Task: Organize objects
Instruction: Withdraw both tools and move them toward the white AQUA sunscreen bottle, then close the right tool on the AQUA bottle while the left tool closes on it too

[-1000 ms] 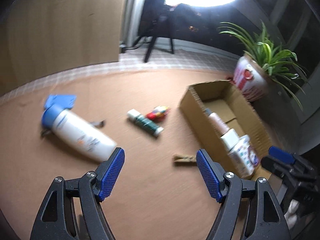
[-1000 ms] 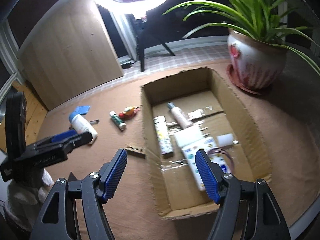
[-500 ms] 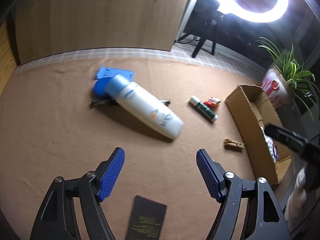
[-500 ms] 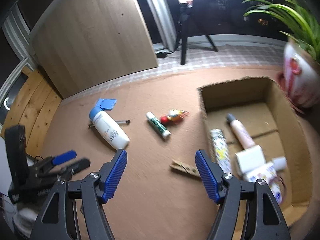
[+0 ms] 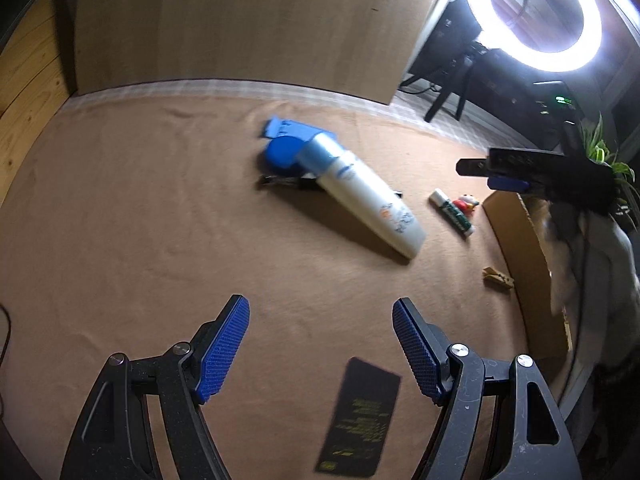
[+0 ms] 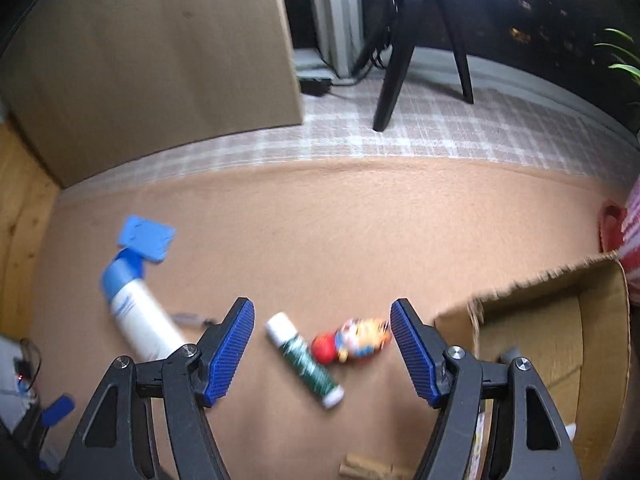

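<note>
Both my grippers, left [image 5: 320, 344] and right [image 6: 322, 346], are swinging away from the box [image 6: 560, 344], jaws apart and empty, toward the things lying mid-mat.

Your left tongs [image 5: 321, 344] are matte black plastic arms with triangular cut-outs, silver screws at the joints and ribbed blue pads [image 5: 224, 350] on the inner faces. Your right tongs [image 6: 322, 350] match: the same black frame, silver screws and blue pads [image 6: 414, 354].
</note>
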A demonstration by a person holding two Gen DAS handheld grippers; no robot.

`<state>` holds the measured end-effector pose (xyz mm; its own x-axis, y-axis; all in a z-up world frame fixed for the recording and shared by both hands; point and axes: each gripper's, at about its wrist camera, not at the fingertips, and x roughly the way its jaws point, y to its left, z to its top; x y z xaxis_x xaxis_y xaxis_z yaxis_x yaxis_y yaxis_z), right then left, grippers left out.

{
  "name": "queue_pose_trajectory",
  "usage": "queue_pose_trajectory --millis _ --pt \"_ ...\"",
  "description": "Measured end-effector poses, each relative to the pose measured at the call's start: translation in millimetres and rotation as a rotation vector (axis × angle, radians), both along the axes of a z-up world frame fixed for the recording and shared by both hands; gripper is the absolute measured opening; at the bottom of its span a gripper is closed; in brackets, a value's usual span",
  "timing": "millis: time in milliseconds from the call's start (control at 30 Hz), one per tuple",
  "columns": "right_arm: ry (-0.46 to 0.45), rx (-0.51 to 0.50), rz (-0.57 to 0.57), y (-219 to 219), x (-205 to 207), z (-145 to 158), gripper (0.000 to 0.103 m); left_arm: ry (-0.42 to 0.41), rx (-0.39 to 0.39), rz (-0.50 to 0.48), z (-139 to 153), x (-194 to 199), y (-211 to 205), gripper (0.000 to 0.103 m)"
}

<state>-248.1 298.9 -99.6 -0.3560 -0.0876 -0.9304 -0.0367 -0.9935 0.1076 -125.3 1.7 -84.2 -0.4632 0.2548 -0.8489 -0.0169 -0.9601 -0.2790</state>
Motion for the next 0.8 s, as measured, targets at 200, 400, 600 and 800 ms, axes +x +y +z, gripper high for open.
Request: queue_pose_trajectory --millis 200,400,600,800 --pt "-0.065 0.025 -0.011 -7 -21 -16 0.067 -0.011 0.018 0.042 -5 8 -25 0.077" --pt "-0.001 -0.032 0.023 -29 -10 -4 0.067 -0.019 0.027 0.056 -9 8 -35 0.077" --pt "-0.055 -0.226 0.104 -62 11 -8 0.067 -0.025 0.034 0.064 -13 4 -38 0.077" --pt "-0.133 -0.289 0.139 -84 27 -26 0.046 -0.030 0.040 0.069 -15 3 -41 0.077"
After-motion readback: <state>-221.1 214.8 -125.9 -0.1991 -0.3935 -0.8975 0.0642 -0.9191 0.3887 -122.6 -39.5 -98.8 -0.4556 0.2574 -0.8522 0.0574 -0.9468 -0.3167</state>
